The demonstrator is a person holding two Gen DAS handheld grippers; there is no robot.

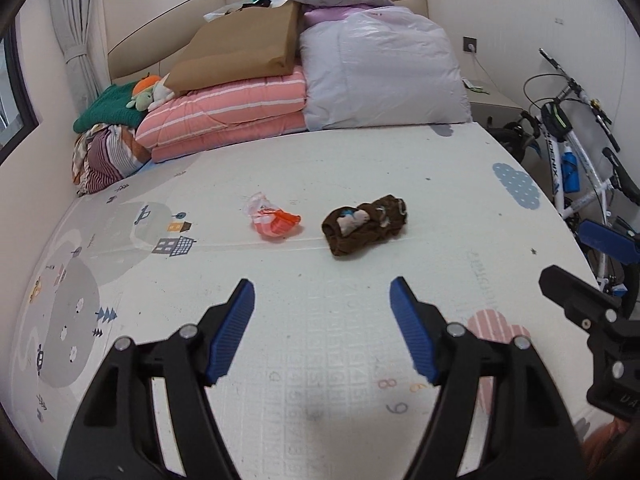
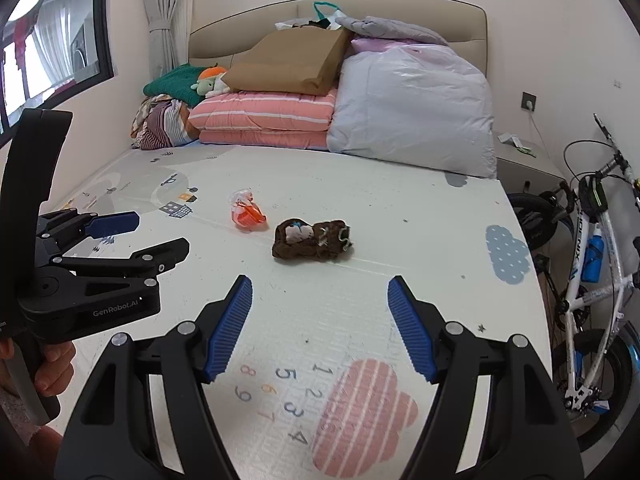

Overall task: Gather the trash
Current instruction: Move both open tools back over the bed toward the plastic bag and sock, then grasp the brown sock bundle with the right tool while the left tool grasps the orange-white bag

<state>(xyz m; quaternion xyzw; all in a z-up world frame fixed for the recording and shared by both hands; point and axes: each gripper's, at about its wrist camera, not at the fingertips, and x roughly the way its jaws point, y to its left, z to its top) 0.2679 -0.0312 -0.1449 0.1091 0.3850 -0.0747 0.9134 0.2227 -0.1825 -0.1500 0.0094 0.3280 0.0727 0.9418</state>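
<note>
Lying near the centre of both views, on a pale foam play mat (image 1: 320, 312) printed with houses, clouds and numbers, are two pieces of trash: a crumpled orange and clear plastic wrapper (image 1: 272, 218) (image 2: 245, 211), glossy and creased, and to its right, close by but not touching, a lumpy dark brown wad (image 1: 364, 225) (image 2: 312, 240) with soft matte folds and pale scraps tucked into it; the left gripper (image 1: 322, 296) (image 2: 160, 236) fills the bottom of its own frame, its black angular arms ending in ribbed blue pads (image 1: 234, 332) spread wide apart and holding nothing; the right gripper (image 2: 320, 292) (image 1: 580, 264) shows the same at the bottom of its frame, jaws released, pads (image 2: 230, 328) well short of the brown wad; at the upper middle of each frame sit folded bedding in pink and white stripes (image 1: 228, 116), a smooth brown paper bag (image 1: 244, 52) and a puffy grey pillow in shiny plastic (image 1: 384, 76); a white bicycle (image 2: 596, 248) leans at the right edge.
</note>
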